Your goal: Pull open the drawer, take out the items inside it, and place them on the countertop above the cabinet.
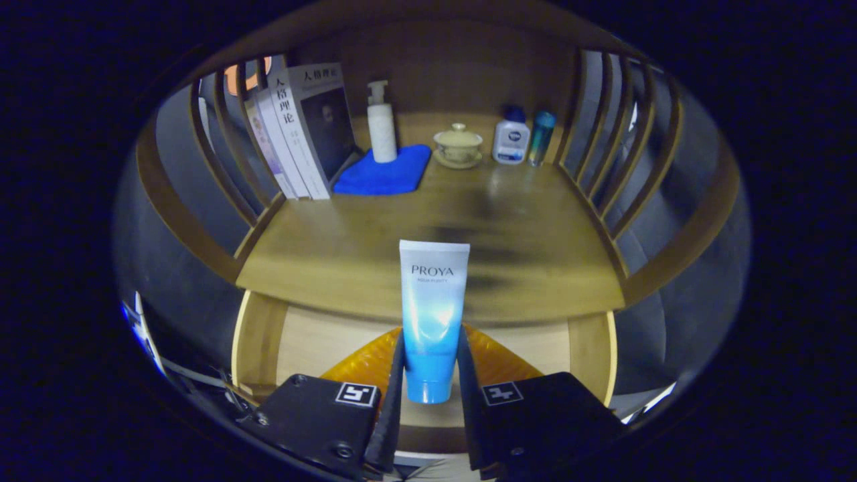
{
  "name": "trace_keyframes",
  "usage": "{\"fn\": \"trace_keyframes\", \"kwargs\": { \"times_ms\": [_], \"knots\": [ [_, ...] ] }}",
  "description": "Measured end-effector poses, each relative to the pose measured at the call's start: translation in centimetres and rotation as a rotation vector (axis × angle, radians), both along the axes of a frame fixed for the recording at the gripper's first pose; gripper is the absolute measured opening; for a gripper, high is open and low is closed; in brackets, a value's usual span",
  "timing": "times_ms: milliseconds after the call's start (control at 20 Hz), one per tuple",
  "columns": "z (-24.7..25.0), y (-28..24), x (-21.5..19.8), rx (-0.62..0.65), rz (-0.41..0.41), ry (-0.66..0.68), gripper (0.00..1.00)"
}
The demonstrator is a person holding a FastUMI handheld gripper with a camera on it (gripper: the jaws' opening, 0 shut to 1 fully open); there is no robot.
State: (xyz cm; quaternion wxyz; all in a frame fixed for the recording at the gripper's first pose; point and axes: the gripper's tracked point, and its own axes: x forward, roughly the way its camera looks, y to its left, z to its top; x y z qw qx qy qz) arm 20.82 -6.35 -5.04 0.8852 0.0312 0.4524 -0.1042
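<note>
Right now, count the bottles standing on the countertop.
3: a white pump bottle on the blue cloth beside the books, a white bottle and a teal bottle near the right slats. Books may hide more.

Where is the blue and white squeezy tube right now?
In the gripper view, the blue and white plastic tube stands upright, pinched between the claw's two fingers, just before the wooden countertop's front edge.

I hold the tube (432,314) upright between the fingers (400,395), before the table (535,261). From the lidded cup (458,144) at the rear: cloth (385,175), pump bottle (381,124) and books (301,127) left; two bottles (512,137) right.
</note>
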Motion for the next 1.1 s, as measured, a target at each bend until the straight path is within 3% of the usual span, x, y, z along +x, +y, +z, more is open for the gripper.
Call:
{"fn": "trace_keyframes", "kwargs": {
  "times_ms": [500, 1000, 1100],
  "knots": [
    [0.6, -2.1, 9.8, -0.003, -0.038, -0.094, 0.44],
    [-4.1, -3.2, 12.8, -0.033, -0.094, -0.049, 0.44],
    [-4.4, -3.5, 12.8, -0.053, -0.114, -0.042, 0.47]
  ]
}}
